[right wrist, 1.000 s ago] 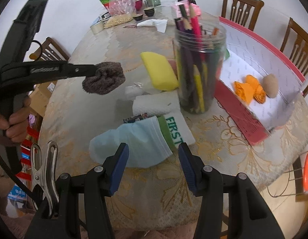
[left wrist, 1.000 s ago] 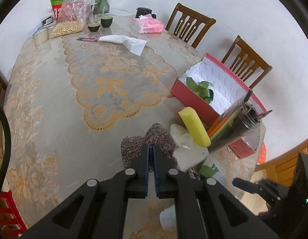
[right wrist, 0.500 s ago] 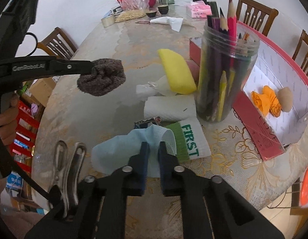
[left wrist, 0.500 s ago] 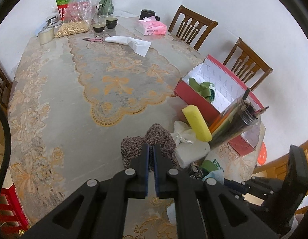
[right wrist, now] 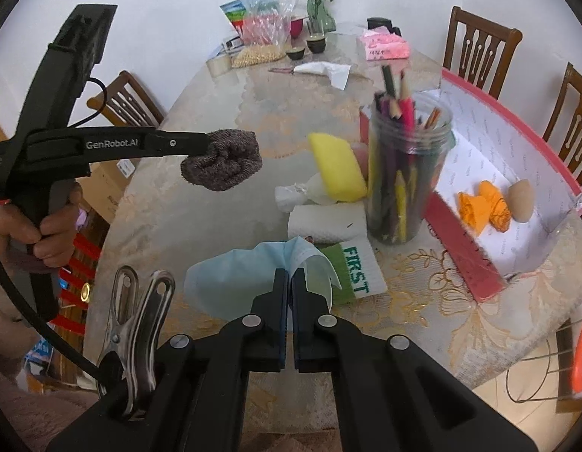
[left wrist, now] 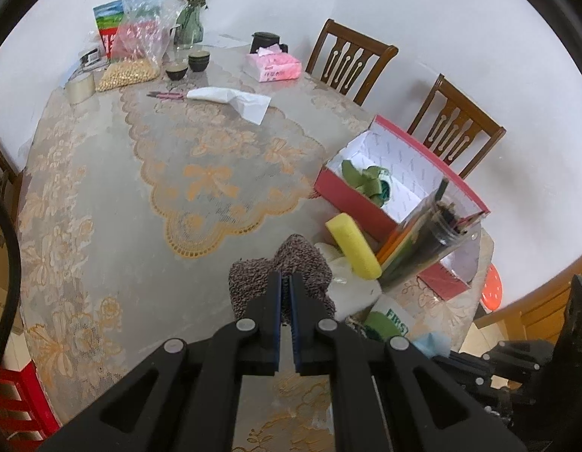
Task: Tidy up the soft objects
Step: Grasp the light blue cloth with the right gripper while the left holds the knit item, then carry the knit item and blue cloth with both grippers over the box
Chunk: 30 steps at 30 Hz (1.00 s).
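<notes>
Two grips are seen: a brown knitted cloth bundle (right wrist: 221, 164) is held aloft in the left gripper (left wrist: 285, 278)'s shut jaws; a light-blue face mask (right wrist: 249, 275), apparently partly lifted, has just been clamped by the right gripper (right wrist: 290, 275).

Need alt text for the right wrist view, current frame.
The right gripper is shut on a light blue face mask near the table's front edge. To the left, the left gripper holds a brown knitted sock in the air; a pencil jar and red box stand behind.
</notes>
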Available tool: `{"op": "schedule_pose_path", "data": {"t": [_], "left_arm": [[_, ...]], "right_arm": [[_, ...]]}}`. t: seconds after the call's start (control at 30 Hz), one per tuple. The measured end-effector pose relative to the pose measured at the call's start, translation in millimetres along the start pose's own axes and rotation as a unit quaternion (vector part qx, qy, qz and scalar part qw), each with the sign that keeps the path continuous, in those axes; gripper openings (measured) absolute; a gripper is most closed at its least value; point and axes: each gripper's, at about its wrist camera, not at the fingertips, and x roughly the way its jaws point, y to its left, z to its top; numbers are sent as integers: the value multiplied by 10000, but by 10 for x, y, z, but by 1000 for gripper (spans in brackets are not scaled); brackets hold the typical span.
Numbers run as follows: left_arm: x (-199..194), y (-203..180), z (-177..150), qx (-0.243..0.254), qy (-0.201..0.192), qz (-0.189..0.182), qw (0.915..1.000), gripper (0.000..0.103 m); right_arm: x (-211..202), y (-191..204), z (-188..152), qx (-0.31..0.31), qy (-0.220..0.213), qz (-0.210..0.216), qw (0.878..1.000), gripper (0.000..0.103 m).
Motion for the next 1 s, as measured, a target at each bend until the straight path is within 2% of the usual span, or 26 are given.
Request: {"op": "schedule_pose_path", "data": {"t": [0.47,0.8,1.0], "left_arm": [[-124,-372,338,532,-229,-176,9982,4],[-31,-608,855,844,-299,-316,9955,5],[128,-822,1126,1057,-295,-395,9932,5]], "right_arm": [[-485,-249,-7,359,-411,-412,9977,3],[-847,-700,85,710,-660,-916,9911,3],[-929,-1019,174,876,-740,-1176,9864,3]]}}
